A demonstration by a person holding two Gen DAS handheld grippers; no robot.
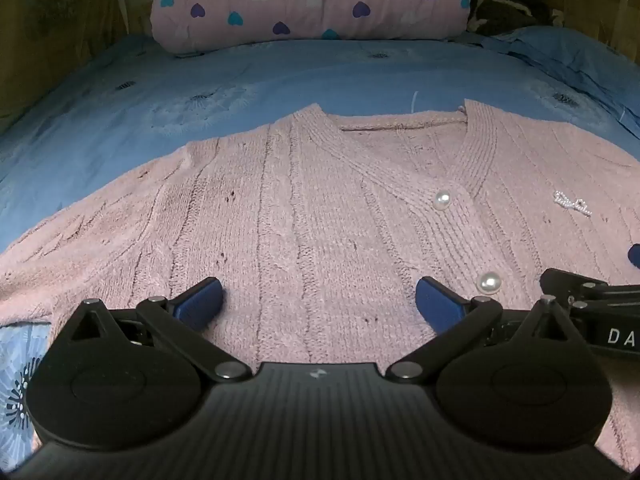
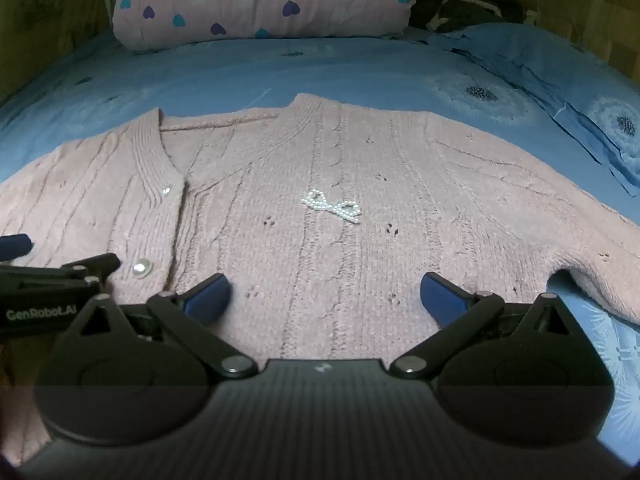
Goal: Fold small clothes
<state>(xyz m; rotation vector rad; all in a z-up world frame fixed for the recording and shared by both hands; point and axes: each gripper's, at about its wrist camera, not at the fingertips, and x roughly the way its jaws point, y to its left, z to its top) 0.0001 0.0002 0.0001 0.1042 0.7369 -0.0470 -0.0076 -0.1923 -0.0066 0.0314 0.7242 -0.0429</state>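
A pink knit cardigan (image 1: 304, 208) lies flat and face up on the blue bedsheet (image 1: 248, 76), collar away from me, with pearl buttons (image 1: 442, 200) down the front and a pearl bow (image 2: 331, 205) on the chest. It also fills the right wrist view (image 2: 312, 240). My left gripper (image 1: 319, 300) is open and empty, just above the cardigan's left front. My right gripper (image 2: 325, 298) is open and empty above the right front. Each gripper shows at the edge of the other's view. The sleeves spread out to both sides.
A pink quilt roll with heart prints (image 1: 308, 0) lies across the head of the bed. A dark bundle (image 1: 508, 8) sits at the far right corner beside a blue pillow (image 2: 560, 80). Wooden walls close in both sides.
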